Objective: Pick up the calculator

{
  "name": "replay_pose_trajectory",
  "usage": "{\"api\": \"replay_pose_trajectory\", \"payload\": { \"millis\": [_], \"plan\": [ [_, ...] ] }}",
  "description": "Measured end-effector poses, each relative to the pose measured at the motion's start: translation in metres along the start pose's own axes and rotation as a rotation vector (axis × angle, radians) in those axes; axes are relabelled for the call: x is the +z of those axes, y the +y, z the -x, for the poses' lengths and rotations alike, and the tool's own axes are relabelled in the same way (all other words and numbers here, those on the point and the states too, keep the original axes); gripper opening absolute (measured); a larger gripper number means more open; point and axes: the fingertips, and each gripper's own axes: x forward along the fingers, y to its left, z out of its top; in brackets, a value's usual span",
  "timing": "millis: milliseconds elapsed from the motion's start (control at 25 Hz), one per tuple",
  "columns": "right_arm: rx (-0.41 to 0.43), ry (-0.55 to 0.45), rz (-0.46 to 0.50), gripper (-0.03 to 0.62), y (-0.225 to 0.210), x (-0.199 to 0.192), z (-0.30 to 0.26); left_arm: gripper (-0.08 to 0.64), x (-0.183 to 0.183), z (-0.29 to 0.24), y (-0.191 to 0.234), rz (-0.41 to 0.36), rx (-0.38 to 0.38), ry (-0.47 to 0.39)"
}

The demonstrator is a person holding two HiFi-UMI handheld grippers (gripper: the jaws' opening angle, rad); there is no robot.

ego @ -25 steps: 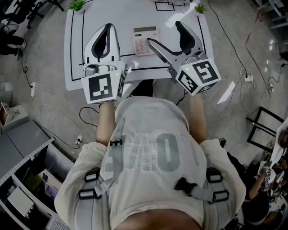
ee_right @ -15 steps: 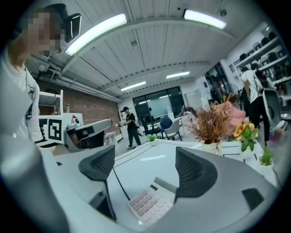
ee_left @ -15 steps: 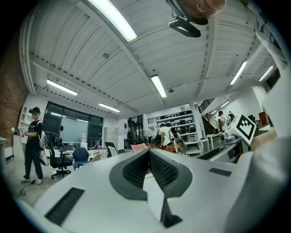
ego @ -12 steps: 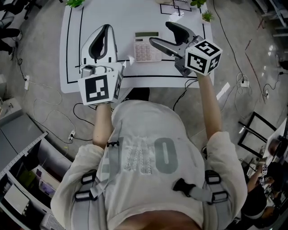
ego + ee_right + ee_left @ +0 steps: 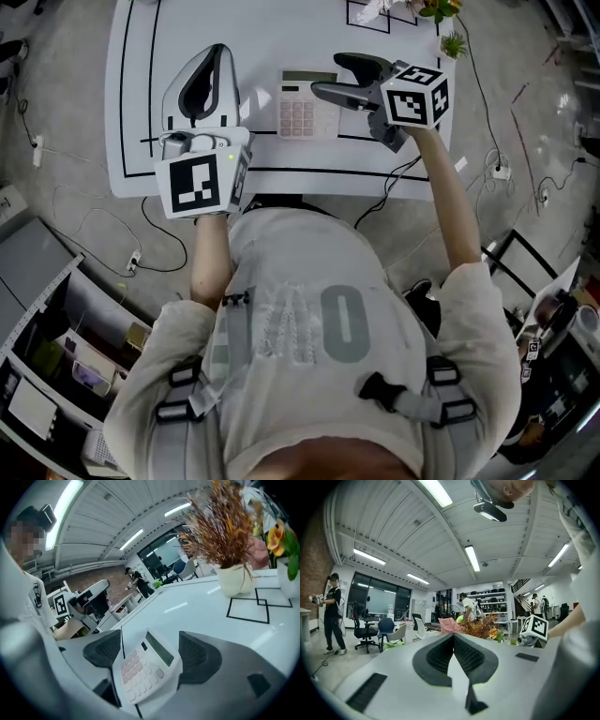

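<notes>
A white calculator (image 5: pixel 306 105) with pink keys lies flat on the white table (image 5: pixel 262 37), just behind a black line. My right gripper (image 5: pixel 328 78) comes in from its right side, tilted down. In the right gripper view the calculator (image 5: pixel 146 667) sits between the two dark pads (image 5: pixel 105 650), and the jaws are closing around it without visibly pressing on it. My left gripper (image 5: pixel 216 58) hovers left of the calculator, apart from it. Its jaws are shut with nothing between them (image 5: pixel 453 654), and it points level across the room.
A dried plant in a white pot (image 5: pixel 233 579) and black taped squares (image 5: pixel 248 607) stand behind the calculator. Small green plants (image 5: pixel 454 44) sit at the table's far right corner. Black lines frame the tabletop. Cables lie on the floor on both sides.
My right gripper has dropped and swung round toward the calculator, so its jaws now flank it and stand slightly narrower. The left gripper has shifted a little forward, still shut.
</notes>
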Motion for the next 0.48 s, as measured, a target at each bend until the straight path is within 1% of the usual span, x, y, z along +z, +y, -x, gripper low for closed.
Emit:
{"api": "replay_pose_trajectory", "payload": {
  "millis": [80, 160, 240, 320, 480],
  "plan": [
    [0.03, 0.02, -0.074, 0.37, -0.01, -0.008, -0.003, 0.02, -0.007, -0.004, 0.008, 0.011, 0.016, 0.018],
    [0.063, 0.028, -0.136, 0.317, -0.019, -0.01, -0.005, 0.02, -0.012, -0.009, 0.016, 0.016, 0.032, 0.027],
    [0.109, 0.043, -0.192, 0.307, -0.024, -0.011, -0.007, 0.021, -0.018, -0.014, 0.023, 0.021, 0.049, 0.037],
    [0.144, 0.085, -0.216, 0.307, -0.025, -0.016, -0.011, 0.021, -0.026, -0.016, 0.029, 0.031, 0.066, 0.052],
    [0.179, 0.183, -0.214, 0.304, -0.024, -0.029, -0.018, 0.021, -0.038, -0.021, 0.034, 0.047, 0.08, 0.076]
  ]
}}
